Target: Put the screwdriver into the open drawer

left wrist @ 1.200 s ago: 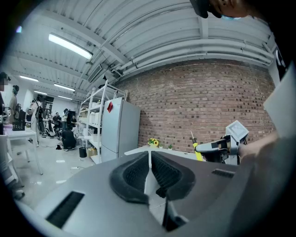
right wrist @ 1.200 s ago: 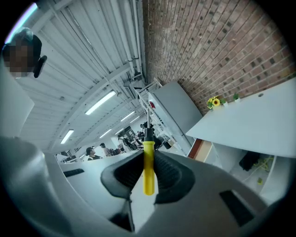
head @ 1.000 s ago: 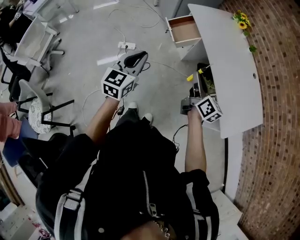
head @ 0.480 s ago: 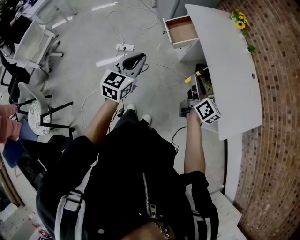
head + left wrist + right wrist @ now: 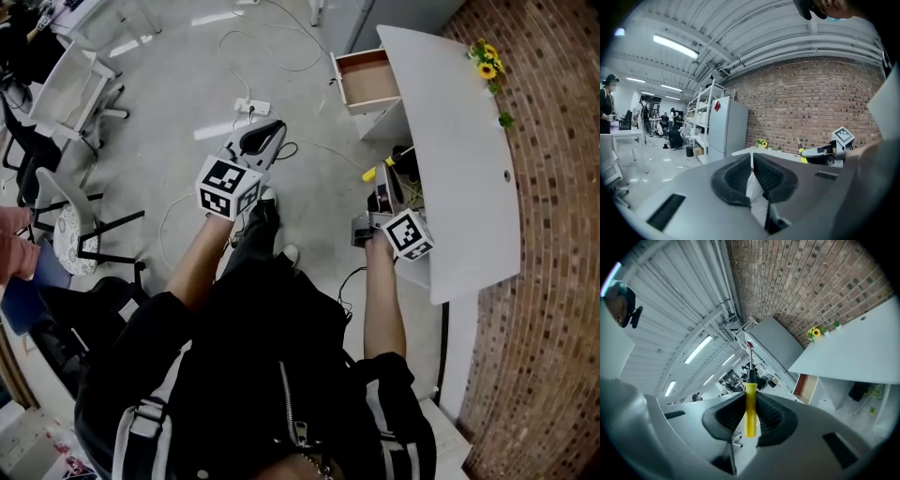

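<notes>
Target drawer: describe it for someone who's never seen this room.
Follow the brick wall to the long white desk beside it. At the desk's far end, near the yellow flowers, a white cabinet stands at its edge. The drawer is pulled out of the cabinet's top, its tan inside standing out from all the white around it.

A red brick wall [image 5: 553, 281] runs behind a long white desk [image 5: 469, 187] with sunflowers [image 5: 486, 67] at its far end, while the grey concrete floor [image 5: 169, 75] carries a power strip [image 5: 251, 107] and a white chair [image 5: 67, 86], under fluorescent tubes [image 5: 675, 46].
</notes>
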### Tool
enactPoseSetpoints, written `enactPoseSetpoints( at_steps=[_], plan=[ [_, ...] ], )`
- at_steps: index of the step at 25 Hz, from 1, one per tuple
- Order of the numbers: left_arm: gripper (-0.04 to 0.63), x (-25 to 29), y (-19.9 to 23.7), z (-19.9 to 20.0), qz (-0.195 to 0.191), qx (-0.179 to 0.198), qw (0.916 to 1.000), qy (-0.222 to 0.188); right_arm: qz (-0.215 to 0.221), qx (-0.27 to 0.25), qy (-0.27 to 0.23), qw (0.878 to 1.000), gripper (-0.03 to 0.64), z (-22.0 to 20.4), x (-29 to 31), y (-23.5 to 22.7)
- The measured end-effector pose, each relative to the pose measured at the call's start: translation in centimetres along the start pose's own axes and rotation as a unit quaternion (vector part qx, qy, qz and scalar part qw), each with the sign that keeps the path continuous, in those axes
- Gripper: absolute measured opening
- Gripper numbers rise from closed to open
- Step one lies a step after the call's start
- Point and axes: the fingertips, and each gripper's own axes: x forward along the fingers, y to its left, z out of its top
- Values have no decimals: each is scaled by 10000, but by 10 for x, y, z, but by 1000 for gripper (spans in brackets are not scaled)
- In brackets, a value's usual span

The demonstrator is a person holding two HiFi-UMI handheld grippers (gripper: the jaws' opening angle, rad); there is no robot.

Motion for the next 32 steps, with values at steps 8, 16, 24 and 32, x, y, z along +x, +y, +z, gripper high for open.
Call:
enactPoseSetpoints(
  at_steps=[8, 16, 24, 32],
  plan=[
    [37, 47, 44, -8, -12, -116, 9999, 119, -86, 33, 38, 10000, 77, 13, 59, -8],
    [37, 132, 121, 0, -238, -253, 9992, 206, -414, 132, -55, 9990, 77, 41, 155, -29],
    [37, 203, 191, 8, -615, -245, 9973, 310, -747, 276, -258, 9965, 77, 54, 238, -38],
    [37, 250, 222, 3, -788, -333, 9953, 444, -833, 355, -251, 9956, 77, 62, 290, -49]
  ],
)
